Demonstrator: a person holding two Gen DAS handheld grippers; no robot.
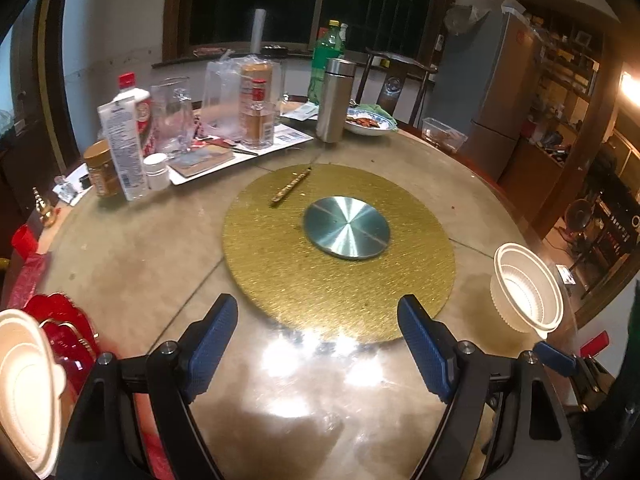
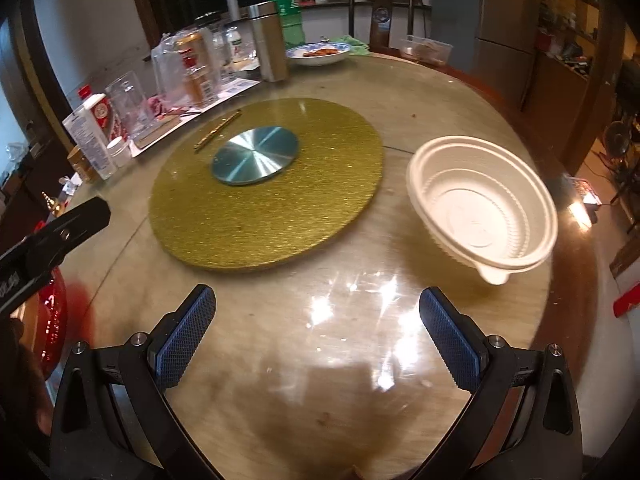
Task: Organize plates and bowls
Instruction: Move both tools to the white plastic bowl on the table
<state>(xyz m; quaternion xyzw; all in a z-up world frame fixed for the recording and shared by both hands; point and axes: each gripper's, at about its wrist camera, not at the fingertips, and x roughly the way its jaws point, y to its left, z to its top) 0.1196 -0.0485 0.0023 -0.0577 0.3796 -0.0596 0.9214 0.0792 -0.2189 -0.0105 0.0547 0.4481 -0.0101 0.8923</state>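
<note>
A white ribbed disposable bowl stands empty on the glass table top, right of the gold turntable; the left wrist view has the same bowl at far right. My right gripper is open over bare table, with the bowl ahead and to the right of its right finger. My left gripper is open too, over the near edge of the turntable, nothing between its fingers. Another white dish shows partly at the lower left edge, beside a red plate.
A metal disc and a gold stick lie on the turntable. Bottles, jars, a steel flask and a blue-rimmed plate of food crowd the far side. A chair stands behind. The table edge runs close on the right.
</note>
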